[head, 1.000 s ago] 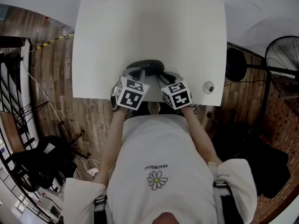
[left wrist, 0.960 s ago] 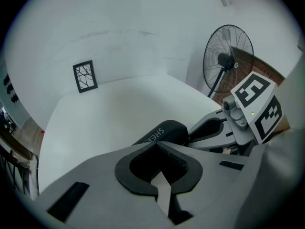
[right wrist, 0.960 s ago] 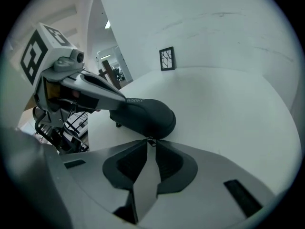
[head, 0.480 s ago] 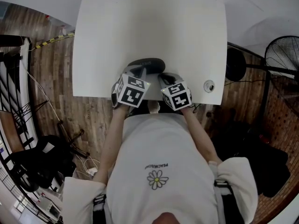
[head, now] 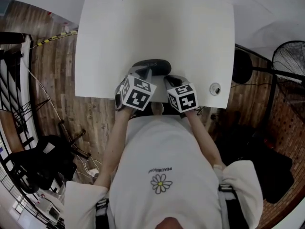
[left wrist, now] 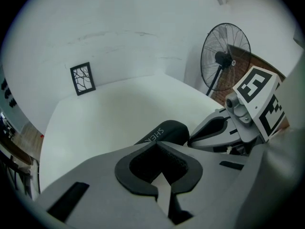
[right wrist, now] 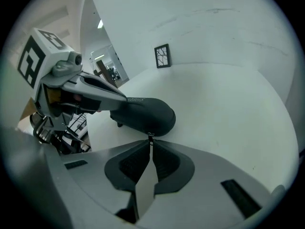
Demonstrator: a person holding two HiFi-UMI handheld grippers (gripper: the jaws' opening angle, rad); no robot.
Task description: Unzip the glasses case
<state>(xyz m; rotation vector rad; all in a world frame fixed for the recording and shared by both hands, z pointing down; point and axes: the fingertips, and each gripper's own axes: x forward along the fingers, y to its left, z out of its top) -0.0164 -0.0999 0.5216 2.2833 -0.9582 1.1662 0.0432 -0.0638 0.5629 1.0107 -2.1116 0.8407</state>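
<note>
Head view: white table (head: 152,27) — dark glasses case (head: 155,66) lay near its front edge, at centre. Left gripper (left wrist: 158,149): jaws were clamped on the case's near end. Right gripper (right wrist: 150,144): jaws were all but together — pinching the small zipper pull (right wrist: 150,136) at the case's side.

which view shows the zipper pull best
The right gripper view: the zipper pull sits pinched in the right claw, against the glasses case. The head view and left gripper view show only the case, not the pull.
</note>
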